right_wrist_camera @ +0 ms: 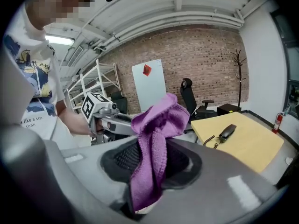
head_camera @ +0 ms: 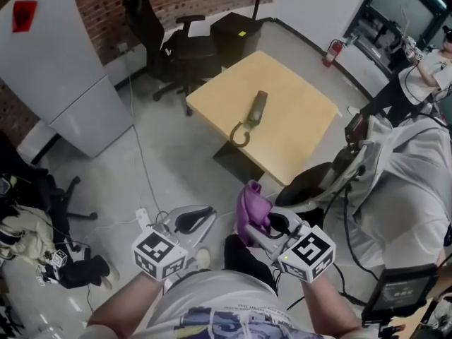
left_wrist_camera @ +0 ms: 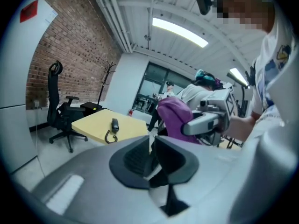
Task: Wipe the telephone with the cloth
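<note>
The dark telephone handset (head_camera: 256, 110) with its curled cord lies on the yellow table (head_camera: 304, 129), well ahead of both grippers. It also shows small in the left gripper view (left_wrist_camera: 114, 124) and in the right gripper view (right_wrist_camera: 228, 131). My right gripper (head_camera: 272, 224) is shut on a purple cloth (head_camera: 251, 210), which bunches above the jaws and hangs down between them (right_wrist_camera: 154, 143). My left gripper (head_camera: 194, 221) is beside it at the left, with only a narrow gap between its jaws (left_wrist_camera: 152, 157) and nothing in them. Both are held close to the person's body, above the floor.
A black office chair (head_camera: 169, 48) and a black box (head_camera: 236, 34) stand behind the table. A white cabinet (head_camera: 63, 69) is at the left. A chair draped in white cloth (head_camera: 395, 182) stands at the right. Bags (head_camera: 28, 232) and cables lie on the floor.
</note>
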